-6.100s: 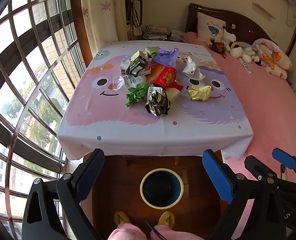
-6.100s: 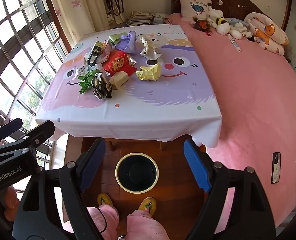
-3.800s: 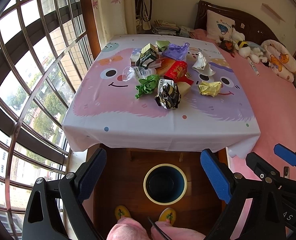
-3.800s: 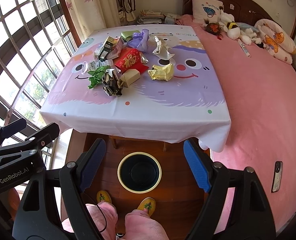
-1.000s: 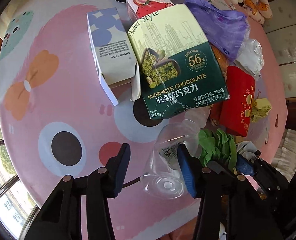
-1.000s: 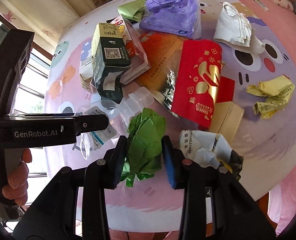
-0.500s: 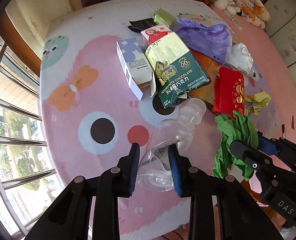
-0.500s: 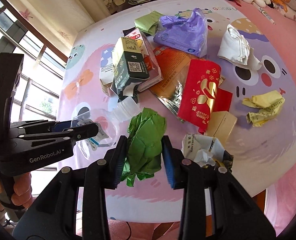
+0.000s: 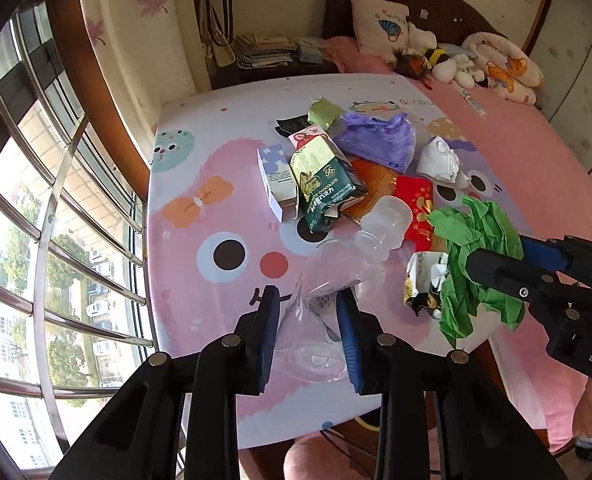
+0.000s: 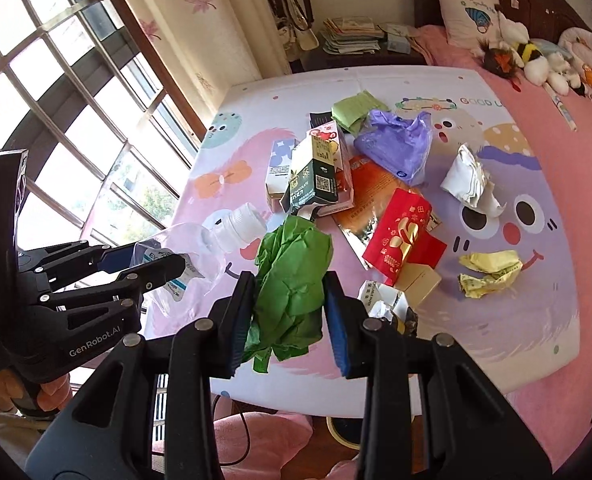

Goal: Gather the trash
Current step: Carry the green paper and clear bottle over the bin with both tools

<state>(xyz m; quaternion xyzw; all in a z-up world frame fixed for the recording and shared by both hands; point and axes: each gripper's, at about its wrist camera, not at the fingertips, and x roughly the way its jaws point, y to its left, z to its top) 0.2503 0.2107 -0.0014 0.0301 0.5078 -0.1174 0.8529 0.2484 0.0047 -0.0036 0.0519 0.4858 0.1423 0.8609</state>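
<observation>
My left gripper [image 9: 308, 312] is shut on a crushed clear plastic bottle [image 9: 348, 264] and holds it above the table's near left part. The bottle also shows in the right wrist view [image 10: 219, 240]. My right gripper [image 10: 289, 300] is shut on a crumpled green paper [image 10: 291, 276], lifted off the table; the paper also shows in the left wrist view [image 9: 476, 256]. More trash lies on the cartoon tablecloth [image 9: 199, 280]: a green chocolate box [image 9: 324, 184], a purple bag [image 10: 396, 148], a red packet [image 10: 404, 236], a yellow wrapper [image 10: 488, 268].
A white crumpled paper [image 10: 470, 180], a white-blue carton [image 9: 275, 176] and a foil wrapper [image 9: 424, 280] also lie on the table. A window with bars [image 9: 35, 200] is on the left. A pink bed [image 9: 536, 152] with plush toys lies to the right.
Both grippers have lifted and pulled back from the table with their loads, the bottle and the green paper. The view now takes in the whole table and the room.
</observation>
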